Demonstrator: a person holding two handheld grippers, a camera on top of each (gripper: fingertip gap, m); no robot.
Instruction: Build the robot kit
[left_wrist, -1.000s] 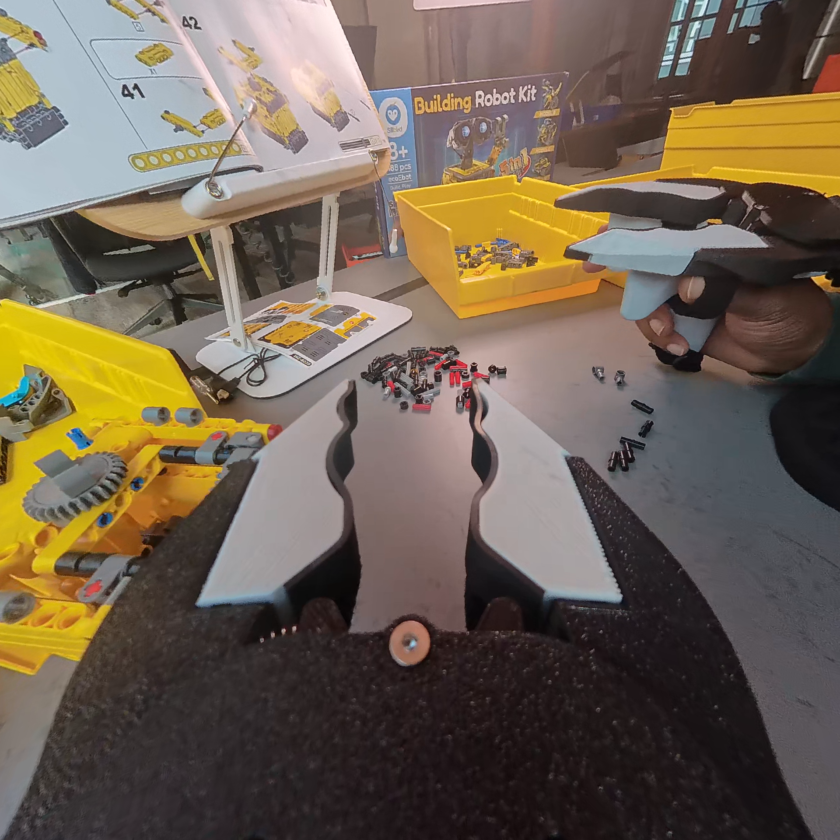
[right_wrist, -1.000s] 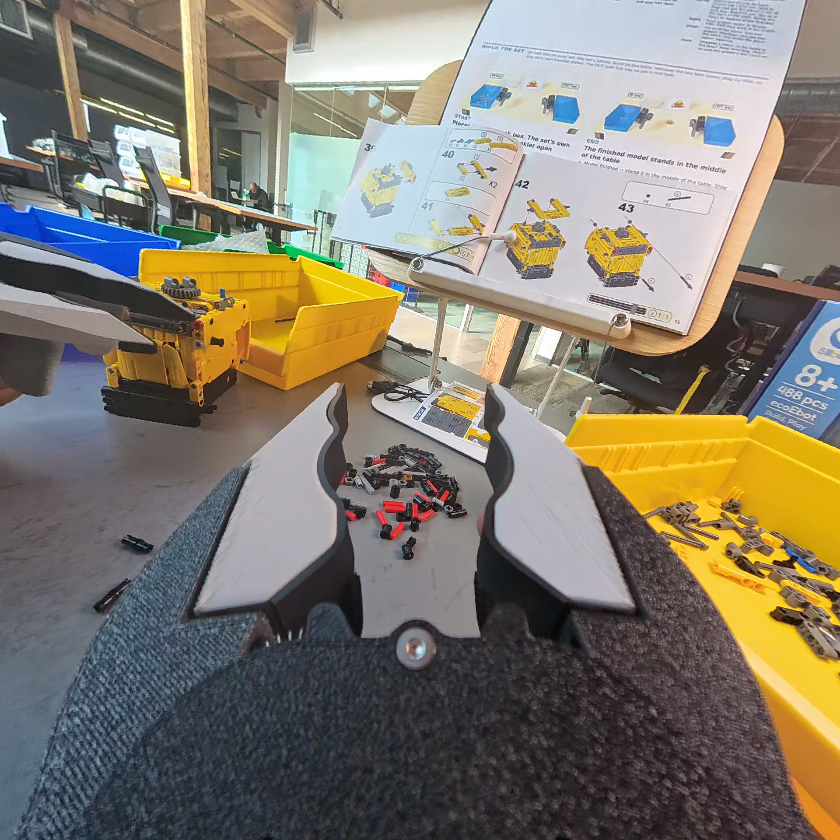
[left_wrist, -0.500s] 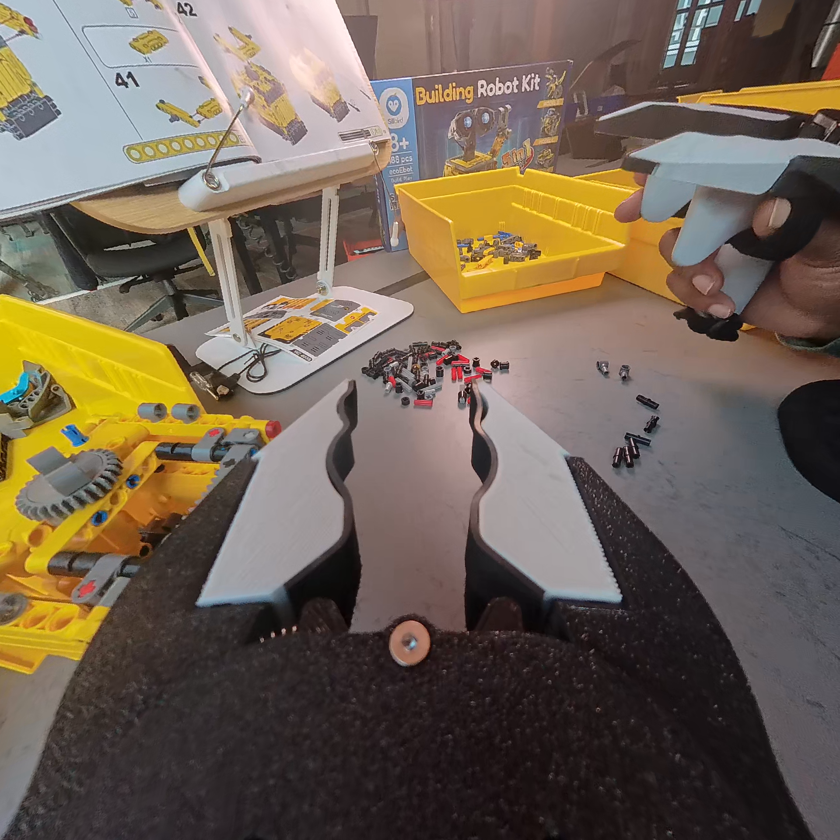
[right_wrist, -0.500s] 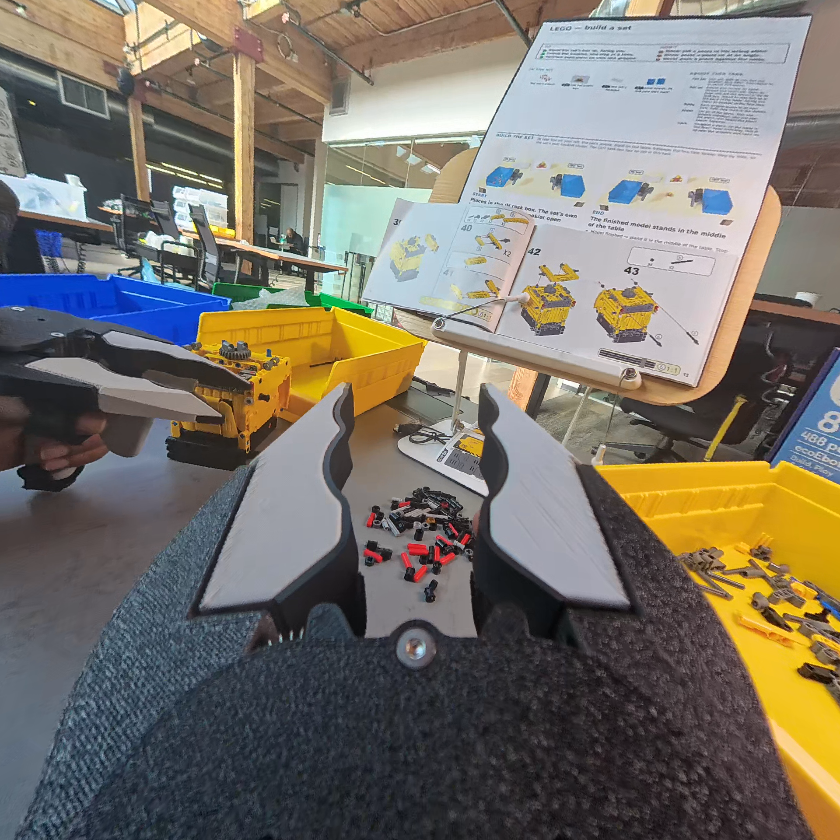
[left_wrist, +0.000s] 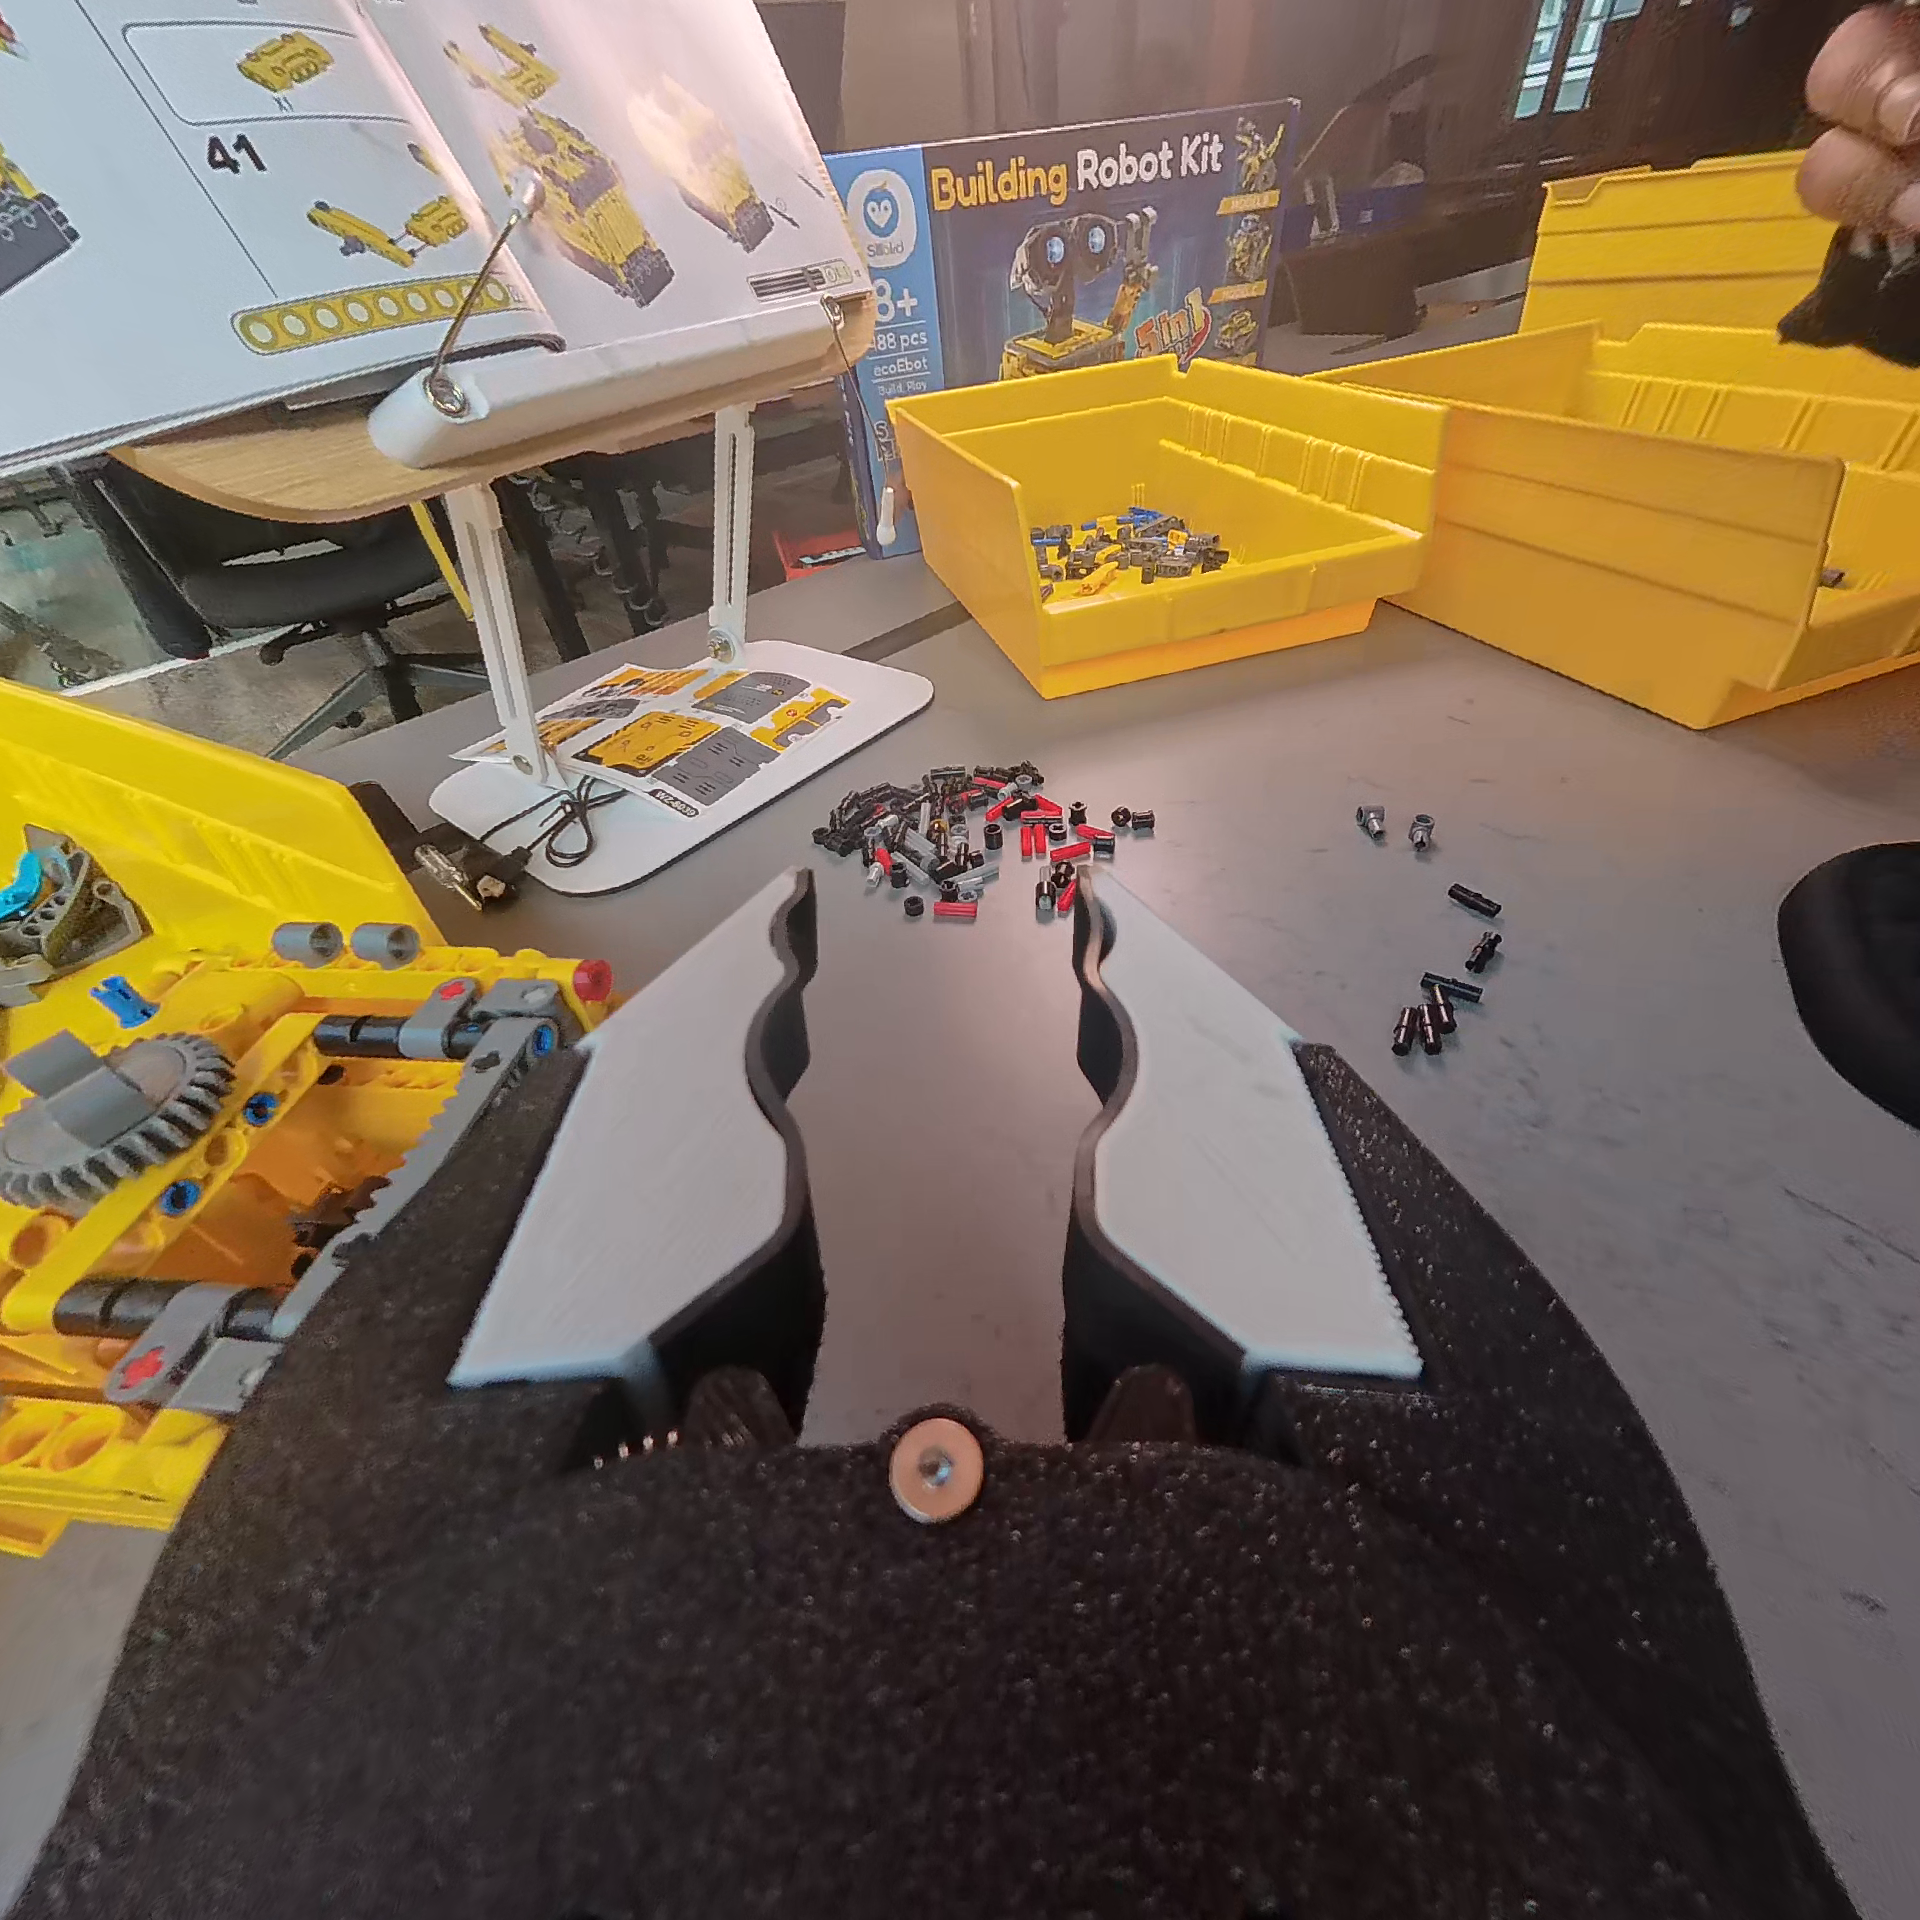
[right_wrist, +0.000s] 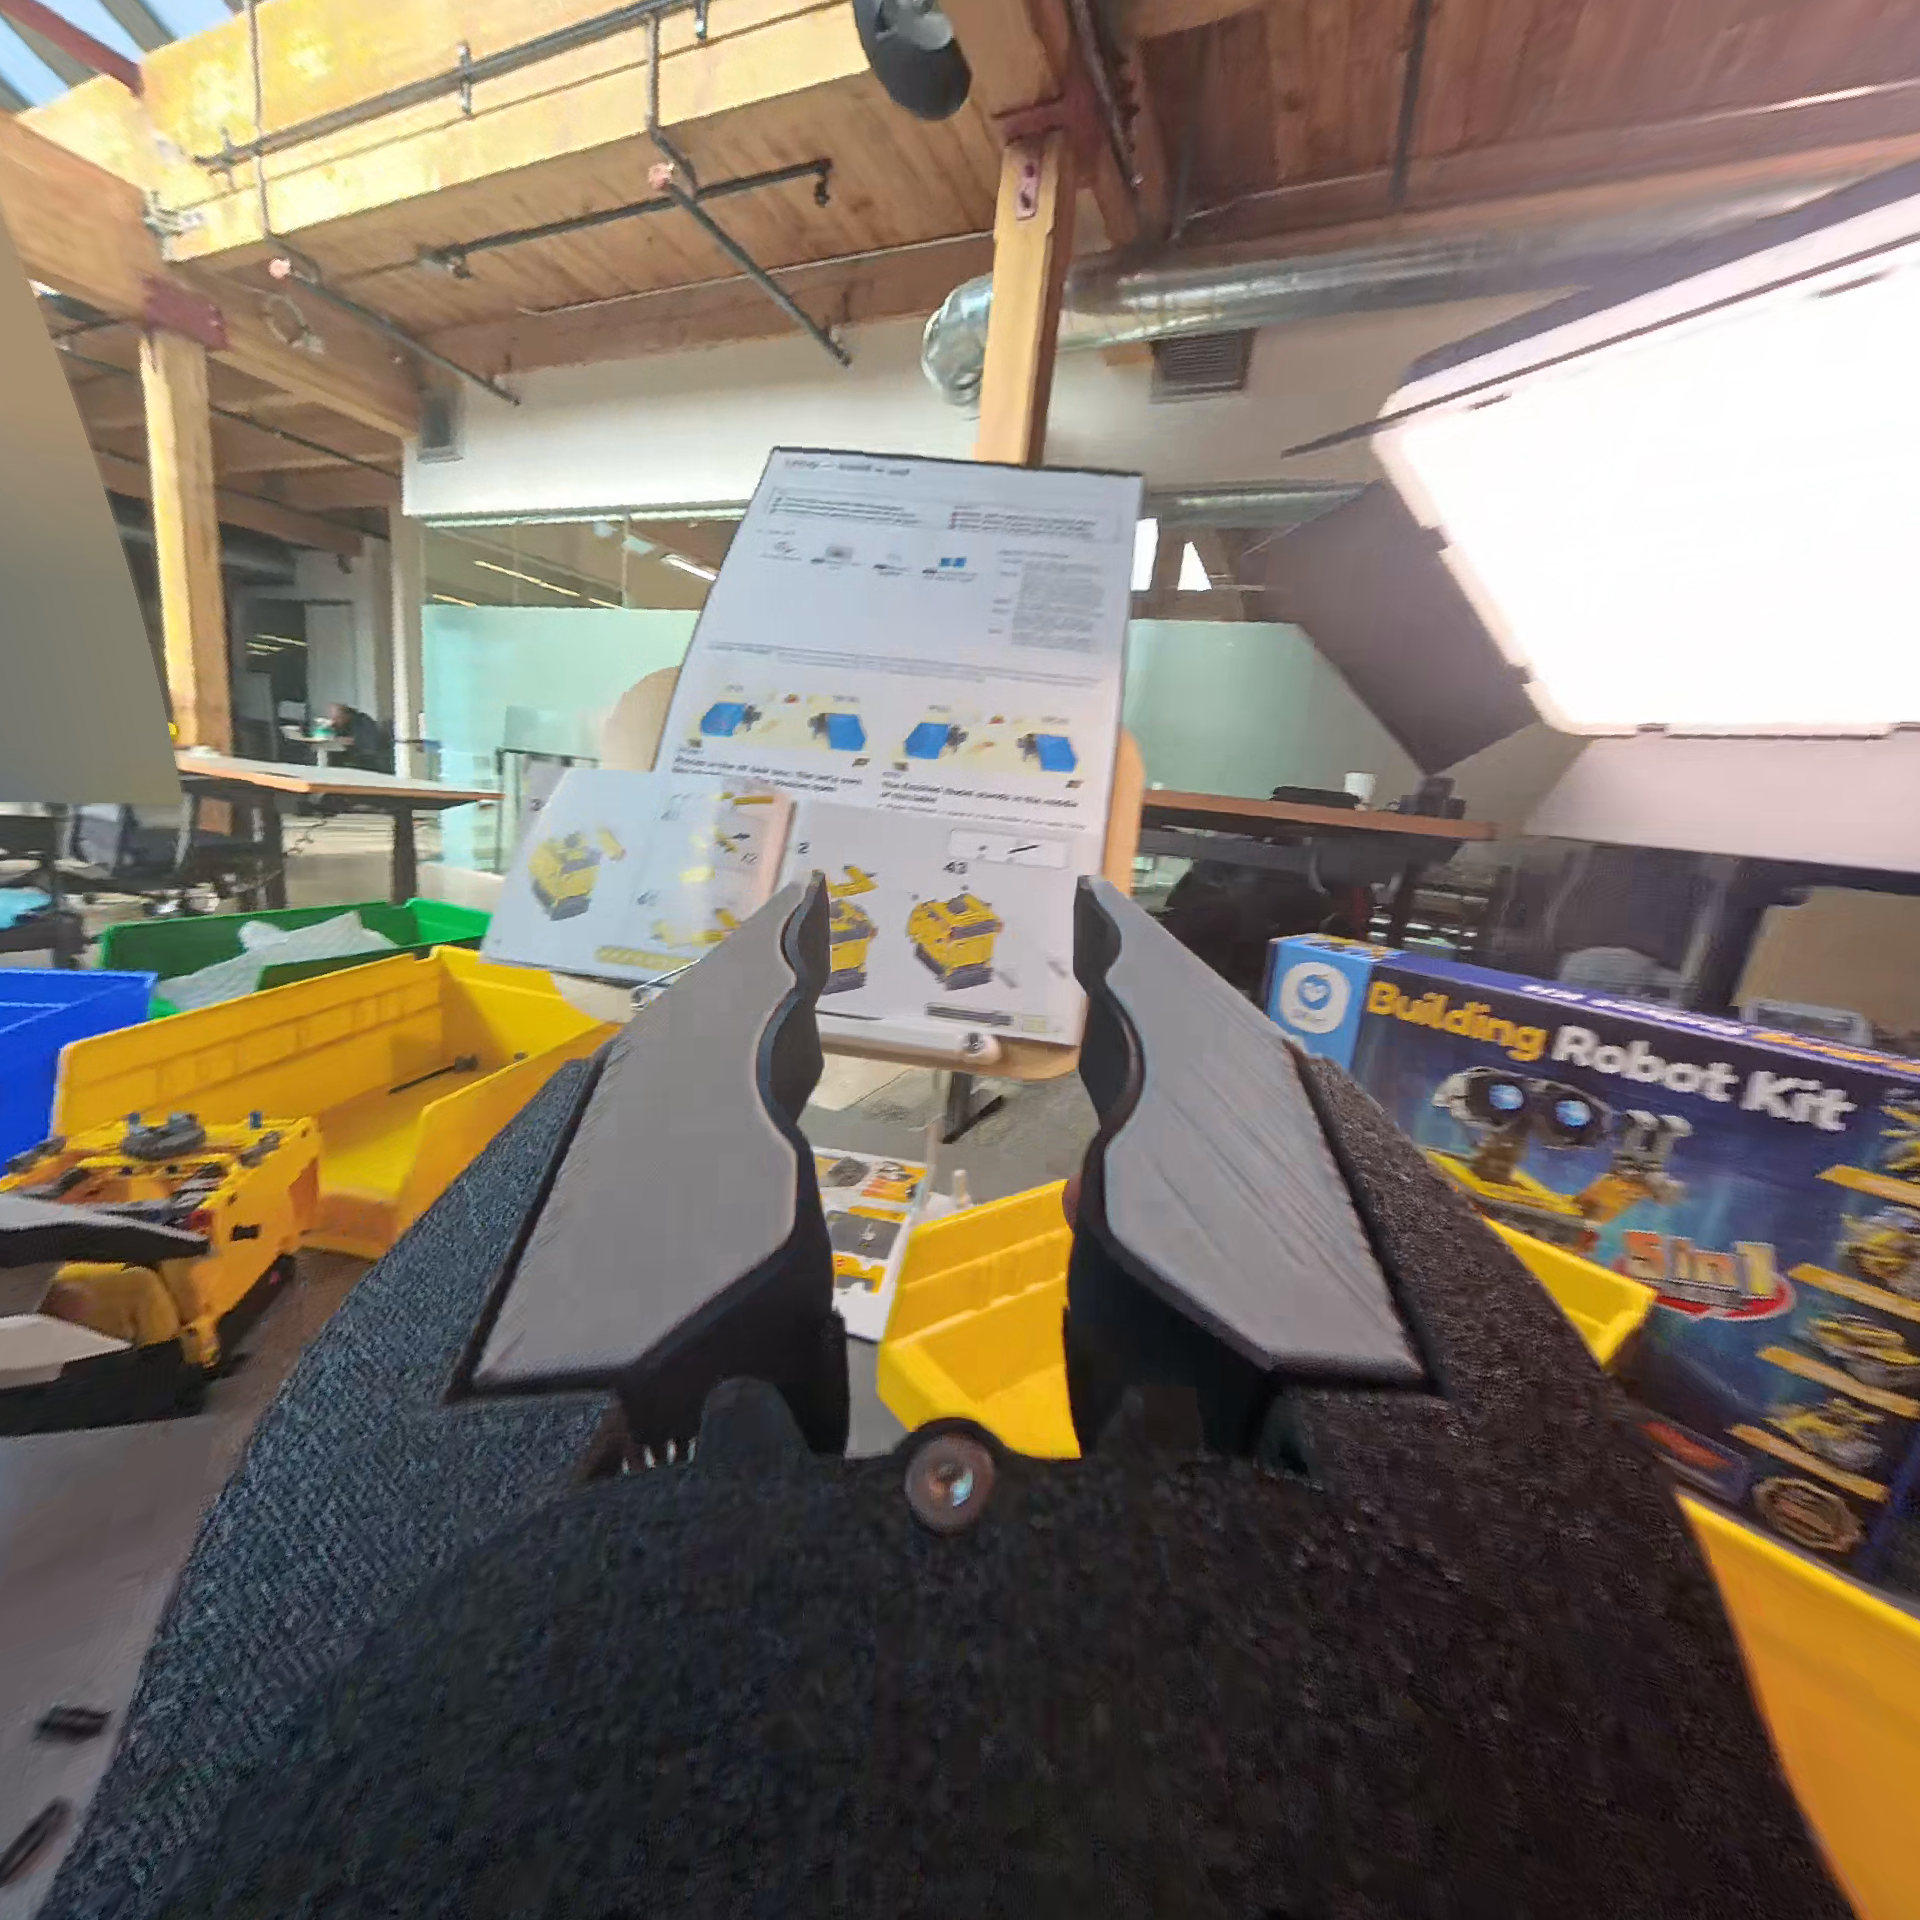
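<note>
Small pins (left_wrist: 977, 842) lay heaped mid-desk, untouched.
Left hand-held gripper (left_wrist: 943, 894), jaws apart and empty, sat just short of them; right hand-held gripper (right_wrist: 943, 904), also parted and empty, was raised well off.

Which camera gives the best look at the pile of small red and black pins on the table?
The left wrist view: the pile of pins lies sharp and unblocked on the grey table, just beyond the left gripper. The right wrist view points upward and shows none of it.

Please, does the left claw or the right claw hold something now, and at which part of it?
Nothing is held. The left claw is open above the grey table, and the right claw is open in the air.
</note>
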